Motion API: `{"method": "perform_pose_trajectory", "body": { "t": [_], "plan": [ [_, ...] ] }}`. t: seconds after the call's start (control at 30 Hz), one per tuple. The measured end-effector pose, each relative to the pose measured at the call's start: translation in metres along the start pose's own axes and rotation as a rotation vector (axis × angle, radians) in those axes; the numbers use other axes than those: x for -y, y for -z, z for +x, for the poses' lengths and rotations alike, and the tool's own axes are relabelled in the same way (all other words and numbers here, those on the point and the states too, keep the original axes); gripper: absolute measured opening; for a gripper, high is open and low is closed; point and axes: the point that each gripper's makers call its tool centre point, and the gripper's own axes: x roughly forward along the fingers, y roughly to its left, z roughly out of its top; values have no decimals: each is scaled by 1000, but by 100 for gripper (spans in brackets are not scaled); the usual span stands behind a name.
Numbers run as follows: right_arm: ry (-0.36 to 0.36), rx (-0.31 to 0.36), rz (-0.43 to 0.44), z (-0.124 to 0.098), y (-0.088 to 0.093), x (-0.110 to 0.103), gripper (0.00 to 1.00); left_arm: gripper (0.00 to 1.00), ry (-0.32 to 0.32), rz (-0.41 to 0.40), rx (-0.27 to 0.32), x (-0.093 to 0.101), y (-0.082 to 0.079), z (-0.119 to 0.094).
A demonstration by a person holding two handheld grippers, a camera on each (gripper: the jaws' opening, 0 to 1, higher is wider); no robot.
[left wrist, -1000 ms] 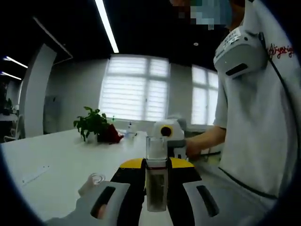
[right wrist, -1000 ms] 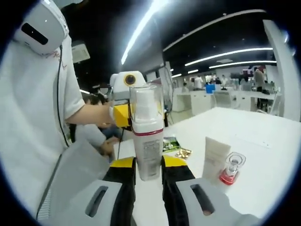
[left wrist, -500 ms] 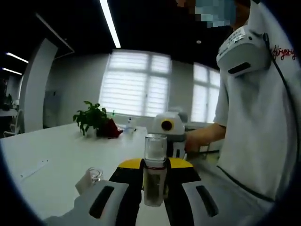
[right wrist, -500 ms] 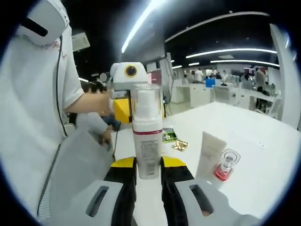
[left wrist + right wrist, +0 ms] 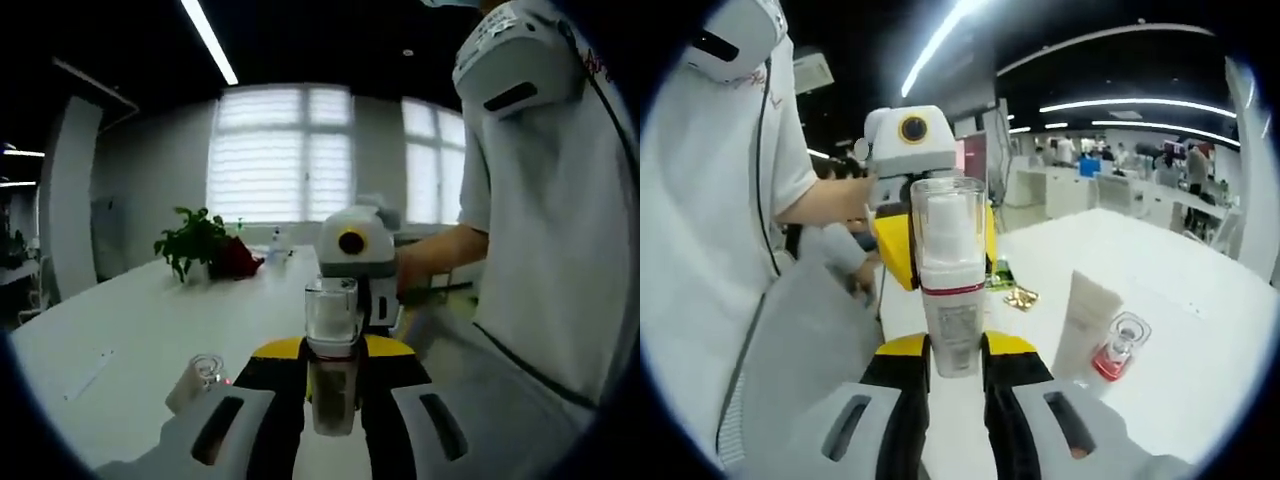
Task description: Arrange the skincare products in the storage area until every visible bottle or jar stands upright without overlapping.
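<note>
Left gripper (image 5: 333,400): at the bottom centre of the left gripper view, its jaws clamped on a glass bottle (image 5: 333,370) that stands upright between them.
Glass bottle: a clear square cap on top, a darker, greenish body below; it rises from the jaws to mid-frame.
Right gripper (image 5: 955,365): at the bottom centre of the right gripper view, its jaws closed on a pump bottle (image 5: 952,285), also upright.
Pump bottle: white, with a tall clear cap over the pump head, a red band under the cap and small print on the body.
Table (image 5: 1200,350): white; at lower right of the right gripper view a cream tube (image 5: 1086,325) stands on it, with a small clear bottle (image 5: 1118,345) on a red base just beside it.
Left gripper view, lower left: a small jar (image 5: 199,377) rests on the table beside the jaw.
Behind the glass bottle: the other gripper, held in a person's hand (image 5: 412,268).
Far end of the table: a potted plant (image 5: 196,250), left of centre.
</note>
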Motion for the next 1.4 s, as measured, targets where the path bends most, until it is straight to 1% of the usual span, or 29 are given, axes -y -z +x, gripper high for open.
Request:
{"method": "perform_pose_trajectory", "body": {
  "t": [0.03,0.1,0.13,0.17,0.23,0.3,0.33,0.4,0.43,0.5,0.53,0.6,0.67,0.73,0.77,0.87,0.93,1.0,1.03,1.1,1.17,1.2,1.23,1.3,1.4],
  "plan": [
    [5,33,11,0,-6,2,20,19,1,-48,59,-1,-6,-1],
    [-3,68,29,-1,-14,2,22,19,-1,-86,137,-3,-14,-3],
    [-6,79,30,-2,-16,1,23,19,0,-110,154,-3,-15,-4],
    [-1,91,34,-2,-19,2,24,19,-4,-120,169,-4,-15,-5],
    [3,112,41,-4,-22,5,25,19,-10,-125,169,-6,-13,-7],
    [2,143,60,-5,-27,6,26,19,-15,-141,181,-7,-13,-8],
    [-4,164,75,-6,-29,6,26,19,-12,-159,207,-7,-16,-9],
    [-22,182,71,-6,-33,4,21,19,-23,-177,237,-10,-19,-12],
    [-31,203,87,-6,-36,2,21,19,-17,-201,255,-9,-21,-12],
    [-43,220,109,-8,-37,3,20,19,-15,-204,271,-8,-22,-12],
    [-42,215,108,-9,-36,3,19,19,-15,-205,268,-8,-22,-11],
    [-29,177,97,-9,-31,4,19,19,-23,-207,249,-9,-19,-11],
    [-17,118,69,-11,-25,6,19,19,-30,-200,218,-11,-14,-13],
    [-4,68,39,-13,-21,8,18,17,-21,-204,198,-9,-15,-14],
    [0,48,23,-13,-19,9,18,16,-29,-172,147,-10,-10,-15],
    [-10,9,-3,-10,-14,8,18,18,-39,-92,41,-10,-4,-13],
    [-20,-50,-39,-7,-6,6,18,22,-49,-39,-18,-11,-2,-11],
    [-32,-62,-51,-2,-4,3,18,29,-44,-2,-75,-9,3,-7],
    [-35,-64,-55,0,-3,2,18,31,-27,16,-100,-6,6,-4],
    [-42,-63,-60,2,-3,2,18,31,-19,52,-153,-4,15,0],
    [-50,-57,-61,3,-4,1,18,25,-28,49,-153,-5,18,4],
    [-56,-61,-63,3,-2,0,18,23,-45,57,-151,-7,19,4],
    [-52,-62,-64,3,-1,2,19,24,-47,56,-140,-7,18,5],
    [-57,-61,-58,2,3,3,19,24,-46,58,-152,-6,21,4],
    [-57,-69,-52,5,11,3,19,24,-54,78,-194,-6,30,5]
  ]
}}
